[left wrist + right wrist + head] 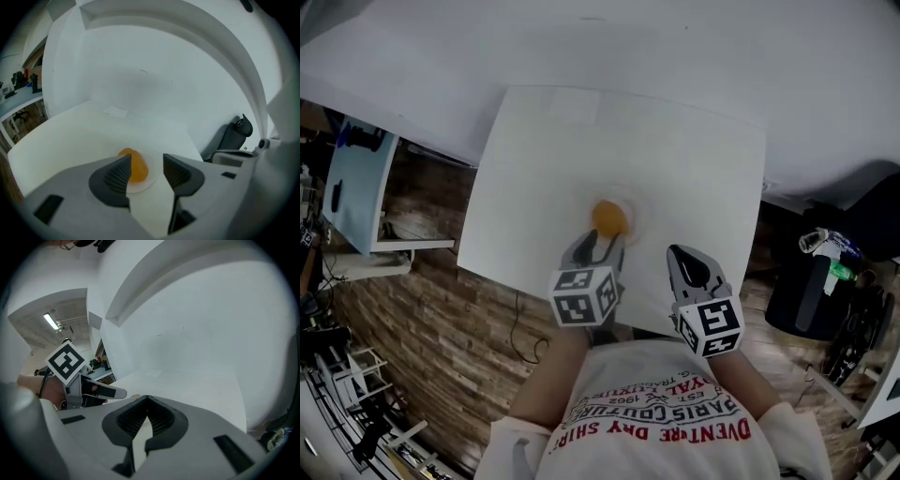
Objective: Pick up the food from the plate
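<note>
White table (581, 169) fills most of the head view, a square top standing on a wood-patterned floor (441, 319), with a pale wall behind it. The person's white shirt (656, 412) with red print shows at the bottom edge.

The left gripper (598, 240) reaches in over the near half of the table, its marker cube just behind it. In the left gripper view its jaws stand moderately apart (146, 164), with bare table showing in the gap and nothing clamped between the dark ribbed pads (118, 174). The right gripper (678, 255) hangs just beside it, over the table's near edge and farther from the table's centre. In the right gripper view its jaws are drawn together at the tips (146, 399), with nothing between them.

A thin, pale round plate (149, 180) lies flat near the middle of the table, just ahead of the left gripper's tips.

The food (608, 217), a small rounded orange lump, sits on that plate. In the left gripper view it (136, 166) lies just beyond the jaw tips, partly hidden behind the left-hand pad and not gripped.
</note>
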